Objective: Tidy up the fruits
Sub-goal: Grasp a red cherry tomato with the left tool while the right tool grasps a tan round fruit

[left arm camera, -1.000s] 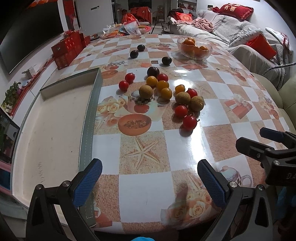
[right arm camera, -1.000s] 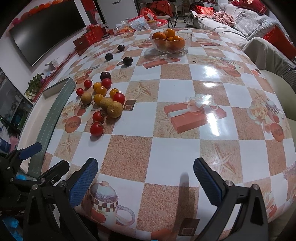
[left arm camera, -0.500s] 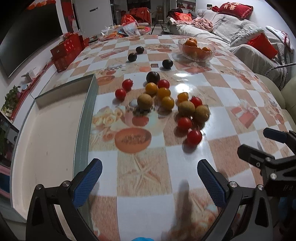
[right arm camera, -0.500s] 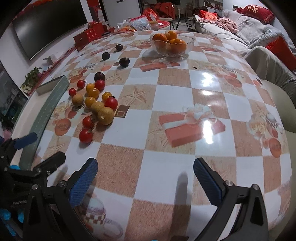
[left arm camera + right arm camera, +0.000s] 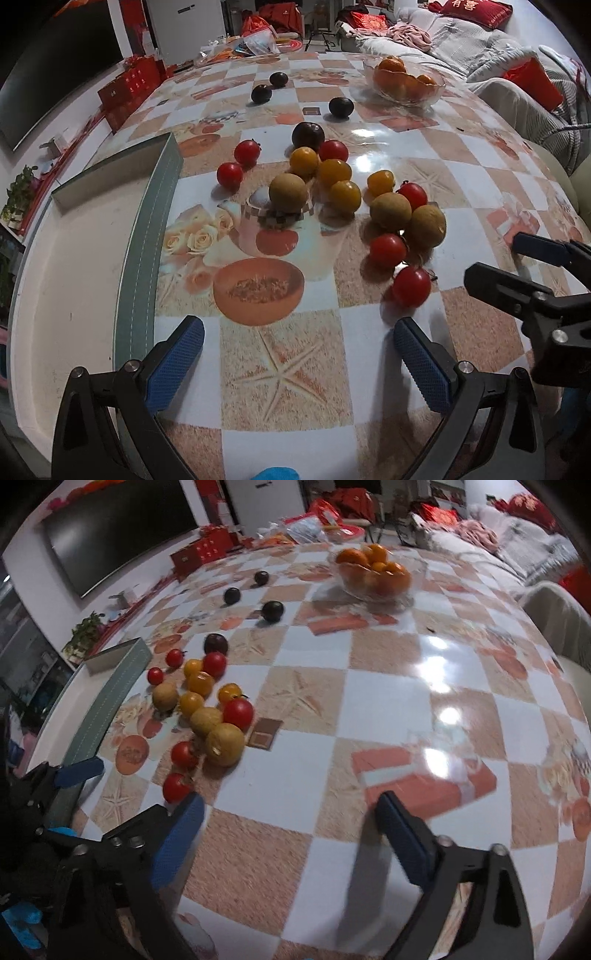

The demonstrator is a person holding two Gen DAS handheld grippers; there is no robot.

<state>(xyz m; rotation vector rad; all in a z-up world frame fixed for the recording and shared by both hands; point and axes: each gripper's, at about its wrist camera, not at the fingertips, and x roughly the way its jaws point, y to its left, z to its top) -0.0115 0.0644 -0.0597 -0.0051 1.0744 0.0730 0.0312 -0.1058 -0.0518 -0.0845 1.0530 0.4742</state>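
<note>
A cluster of small fruits lies on the checked tablecloth: red tomatoes, the nearest [image 5: 412,286] [image 5: 176,787], yellow tomatoes [image 5: 345,195] [image 5: 191,703], tan round fruits [image 5: 426,225] [image 5: 224,744] and dark plums [image 5: 308,134] [image 5: 216,643]. My left gripper [image 5: 299,363] is open and empty, low over the table just short of the cluster. My right gripper [image 5: 290,834] is open and empty, to the right of the cluster; it also shows in the left wrist view [image 5: 517,266]. The left gripper shows at the lower left of the right wrist view [image 5: 79,771].
A shallow green-rimmed tray [image 5: 138,236] [image 5: 107,701] lies left of the fruits. A glass bowl of oranges [image 5: 404,79] [image 5: 375,576] stands at the far side. Red boxes [image 5: 129,86] line the far left edge. A sofa [image 5: 498,62] runs along the right.
Both grippers have moved forward over the table toward the fruit cluster, which now looks nearer and larger. Both stay open. No fruit has moved.
</note>
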